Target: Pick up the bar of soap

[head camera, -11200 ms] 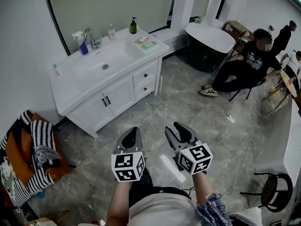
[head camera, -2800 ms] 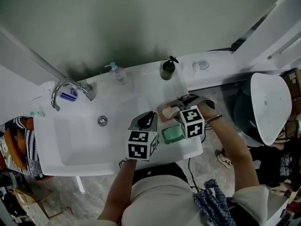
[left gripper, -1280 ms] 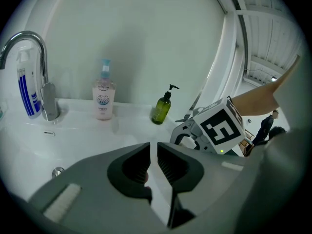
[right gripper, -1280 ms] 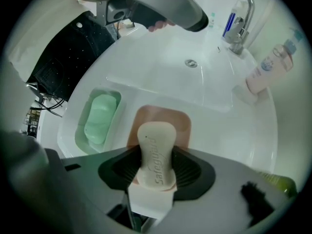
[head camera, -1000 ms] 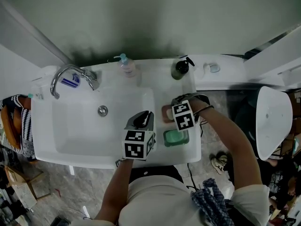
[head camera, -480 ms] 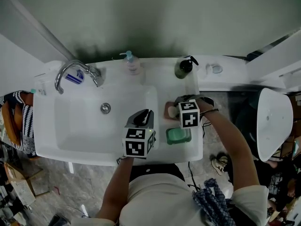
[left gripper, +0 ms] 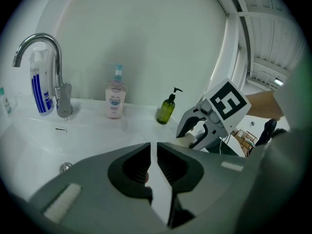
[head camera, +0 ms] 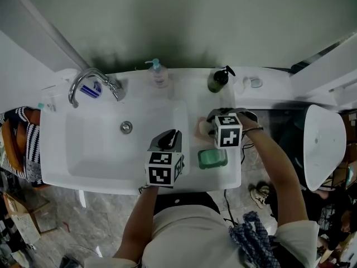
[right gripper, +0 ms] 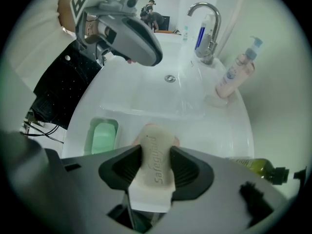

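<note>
A white vanity top [head camera: 192, 96] with a sunken basin [head camera: 95, 149] fills the middle of the head view, below a grey-green wall. The bar of soap [right gripper: 155, 173], cream with lettering pressed into it, sits just right of centre in that view, above the counter strip right of the basin. It is clamped between the pads of the right gripper [right gripper: 156, 152], whose jaws stand fairly wide around it. Edges of a pink dish [right gripper: 137, 139] show beneath the bar; whether they touch cannot be told. Just below lies a green soap dish [head camera: 212, 158]. The left gripper [head camera: 170, 138] hangs over the basin's lower right, jaws drawn to a slit, empty. Along the back stand a chrome faucet [head camera: 89, 82], a clear pump bottle [head camera: 158, 74] and a dark green pump bottle [head camera: 218, 80].
</note>
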